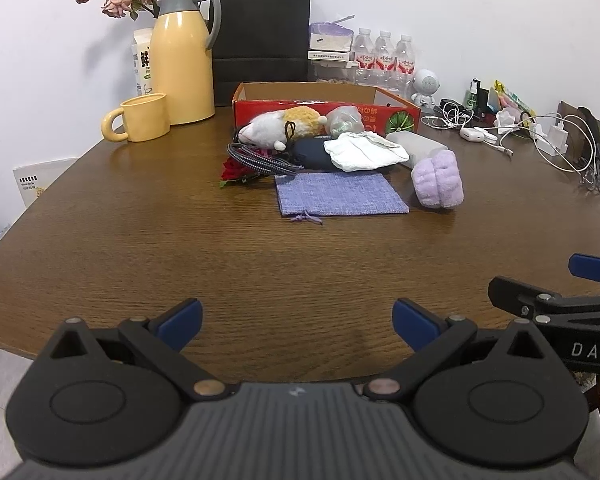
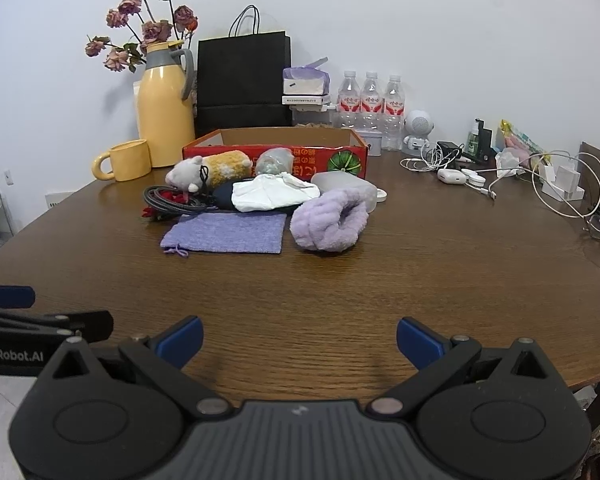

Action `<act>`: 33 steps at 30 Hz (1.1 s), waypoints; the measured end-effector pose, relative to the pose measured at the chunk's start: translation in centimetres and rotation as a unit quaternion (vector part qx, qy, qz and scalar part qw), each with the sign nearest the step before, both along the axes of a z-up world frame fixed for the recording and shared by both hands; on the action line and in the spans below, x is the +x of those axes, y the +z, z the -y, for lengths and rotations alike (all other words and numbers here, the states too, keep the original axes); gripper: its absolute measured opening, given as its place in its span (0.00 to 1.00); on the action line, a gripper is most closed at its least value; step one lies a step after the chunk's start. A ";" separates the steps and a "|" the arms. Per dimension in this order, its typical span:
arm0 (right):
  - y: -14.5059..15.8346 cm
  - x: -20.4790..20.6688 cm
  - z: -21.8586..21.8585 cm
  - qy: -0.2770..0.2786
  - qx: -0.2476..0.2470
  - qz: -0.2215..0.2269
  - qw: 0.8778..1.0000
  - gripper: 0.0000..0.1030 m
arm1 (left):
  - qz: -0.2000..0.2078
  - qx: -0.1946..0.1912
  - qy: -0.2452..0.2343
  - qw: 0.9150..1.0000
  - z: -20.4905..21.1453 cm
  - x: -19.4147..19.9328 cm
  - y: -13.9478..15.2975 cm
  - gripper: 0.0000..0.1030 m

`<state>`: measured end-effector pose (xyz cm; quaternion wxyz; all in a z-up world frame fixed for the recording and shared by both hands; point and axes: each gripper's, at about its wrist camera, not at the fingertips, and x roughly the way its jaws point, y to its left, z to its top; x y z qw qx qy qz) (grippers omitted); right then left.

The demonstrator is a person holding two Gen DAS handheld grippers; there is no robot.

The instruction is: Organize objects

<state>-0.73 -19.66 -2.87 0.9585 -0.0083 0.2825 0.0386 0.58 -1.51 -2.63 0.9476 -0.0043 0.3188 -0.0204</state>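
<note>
A red cardboard box [image 1: 324, 107] [image 2: 276, 152] stands open at mid-table. In front of it lies a pile: a white and yellow plush toy [image 1: 280, 126] [image 2: 212, 170], a coiled grey cable [image 1: 256, 160] [image 2: 168, 198], a white cloth [image 1: 364, 150] [image 2: 272, 196] on a dark pouch [image 1: 312, 152], a purple drawstring bag [image 1: 340, 198] [image 2: 228, 232] and a fluffy lilac headband [image 1: 438, 178] [image 2: 330, 220]. My left gripper [image 1: 298, 322] and right gripper [image 2: 300, 338] hover open and empty over the table's near edge, well short of the pile.
A yellow jug [image 1: 186, 60] [image 2: 164, 112], yellow mug [image 1: 140, 118] [image 2: 126, 160], dried roses and a black paper bag [image 1: 260, 40] [image 2: 242, 80] stand at the back. Water bottles [image 2: 370, 108], a small white robot figure [image 2: 418, 128], chargers and white cables [image 1: 556, 136] [image 2: 560, 180] crowd the right side.
</note>
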 end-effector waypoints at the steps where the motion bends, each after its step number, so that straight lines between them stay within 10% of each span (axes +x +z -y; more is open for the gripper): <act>1: 0.0 0.0 0.0 0.001 0.001 0.000 1.000 1.00 | 0.000 0.000 -0.001 1.000 0.0 0.0 0.0 1.00; 16: -0.7 -0.6 1.0 0.001 0.042 0.062 0.997 1.00 | 0.005 0.001 -0.004 1.000 -0.2 0.2 -0.4 1.00; 21: -1.7 -0.1 1.3 0.003 0.050 0.062 0.997 1.00 | 0.074 -0.014 0.035 0.997 -1.3 0.7 -0.2 1.00; 26: -2.5 2.4 2.5 -0.017 0.059 0.063 0.996 1.00 | 0.013 -0.045 0.023 0.999 -2.3 4.6 -1.1 0.97; 33: -2.4 8.3 3.3 0.026 0.079 0.019 0.996 0.93 | 0.035 -0.005 0.019 0.999 -1.5 10.6 -0.9 0.86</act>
